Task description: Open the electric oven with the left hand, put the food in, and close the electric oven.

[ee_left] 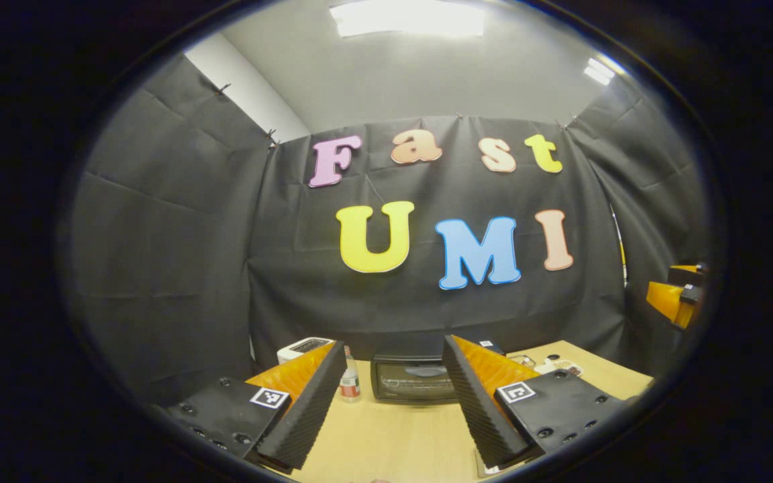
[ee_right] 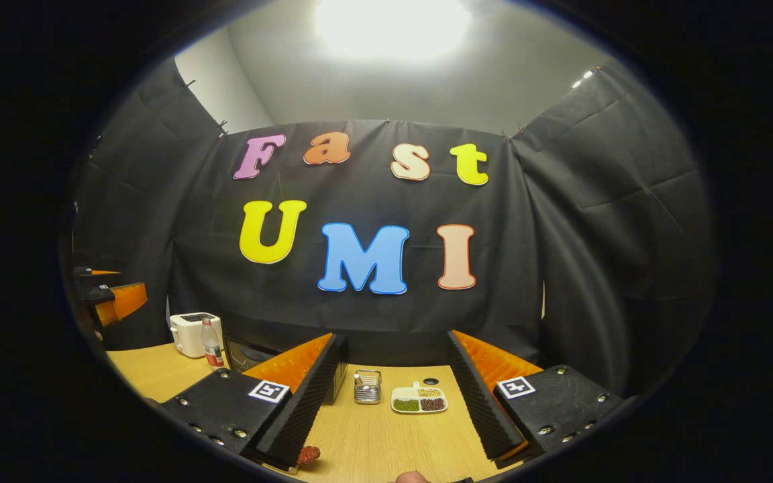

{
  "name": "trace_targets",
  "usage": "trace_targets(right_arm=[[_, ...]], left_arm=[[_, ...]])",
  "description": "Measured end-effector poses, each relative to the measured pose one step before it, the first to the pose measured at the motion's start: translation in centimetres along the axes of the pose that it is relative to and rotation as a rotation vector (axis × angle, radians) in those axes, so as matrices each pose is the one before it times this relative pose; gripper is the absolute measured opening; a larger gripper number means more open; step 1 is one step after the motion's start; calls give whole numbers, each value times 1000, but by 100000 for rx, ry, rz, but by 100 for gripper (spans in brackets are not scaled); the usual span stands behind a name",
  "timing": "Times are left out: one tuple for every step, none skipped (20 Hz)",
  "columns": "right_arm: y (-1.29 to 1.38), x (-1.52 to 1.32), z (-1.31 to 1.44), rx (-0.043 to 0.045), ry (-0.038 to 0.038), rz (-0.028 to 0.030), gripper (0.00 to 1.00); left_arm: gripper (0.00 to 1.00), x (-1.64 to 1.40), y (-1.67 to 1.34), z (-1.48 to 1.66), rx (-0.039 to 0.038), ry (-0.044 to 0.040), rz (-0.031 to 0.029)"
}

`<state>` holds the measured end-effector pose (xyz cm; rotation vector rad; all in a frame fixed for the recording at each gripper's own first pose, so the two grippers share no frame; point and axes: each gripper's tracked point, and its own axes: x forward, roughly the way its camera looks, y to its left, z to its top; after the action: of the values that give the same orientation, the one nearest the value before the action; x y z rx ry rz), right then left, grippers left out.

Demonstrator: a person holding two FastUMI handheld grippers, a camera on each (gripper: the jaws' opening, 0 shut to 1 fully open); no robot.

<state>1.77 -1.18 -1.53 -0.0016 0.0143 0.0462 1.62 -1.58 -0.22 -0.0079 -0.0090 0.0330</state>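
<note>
While both grippers are held above the near end of the wooden table (ee_left: 393, 436), neither has anything between its fingers. Seen in the left gripper view, the left gripper (ee_left: 393, 402) has its fingers spread wide apart, with bare tabletop between them. Seen in the right gripper view, the right gripper (ee_right: 393, 402) is likewise spread wide. A small reddish-brown food item (ee_right: 308, 455) lies on the table just beside the tip of the finger on the left of that view, at the near edge; whether it touches the finger cannot be told.

Farther along the table in the left gripper view, the electric oven (ee_left: 413, 379) stands near the back wall, framed between the two fingers. Its glass door is shut. A small bottle (ee_left: 349, 379) with a red label stands just to the left of it, and a white toaster (ee_left: 302, 347) sits behind that, partly hidden by the finger.

In the right gripper view, a small wire basket (ee_right: 367, 387) and a white divided dish (ee_right: 419, 398) holding green, dark and pale portions sit side by side in mid-table. The toaster, bottle and a corner of the oven appear at far left.

At the right edge of the left gripper view, part of the other gripper shows, raised well above the table.
</note>
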Motion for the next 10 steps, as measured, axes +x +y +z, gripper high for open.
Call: trace_targets(right_arm=[[-187,113,-118,1000,181,739,97],[-187,121,-173,863,42,725,97],[-240,104,-87,667,-391,542,97],[-281,142,-181,543,-310,172,97],[-289,225,-195,469,159,79,97],[-215,125,-362,499,401,-24,97],[-107,90,-218,506,371,23,97],[-76,91,-70,173,179,-215,97],[-144,98,-95,-63,143,-439,97],[-133,152,-180,-94,389,-574,97]], left_arm=[[100,155,-333,64,622,-282,261],[100,292,-409,70,350,-438,189],[100,381,-314,73,179,-271,304],[100,296,-143,-164,205,-125,307],[100,446,-218,-100,264,319,306],[91,542,-190,-228,-65,225,-78],[95,632,-183,-57,-469,187,-170],[100,688,-33,-137,-611,-111,-236],[98,827,-46,-135,-315,384,84],[97,829,69,-332,-389,281,-171]])
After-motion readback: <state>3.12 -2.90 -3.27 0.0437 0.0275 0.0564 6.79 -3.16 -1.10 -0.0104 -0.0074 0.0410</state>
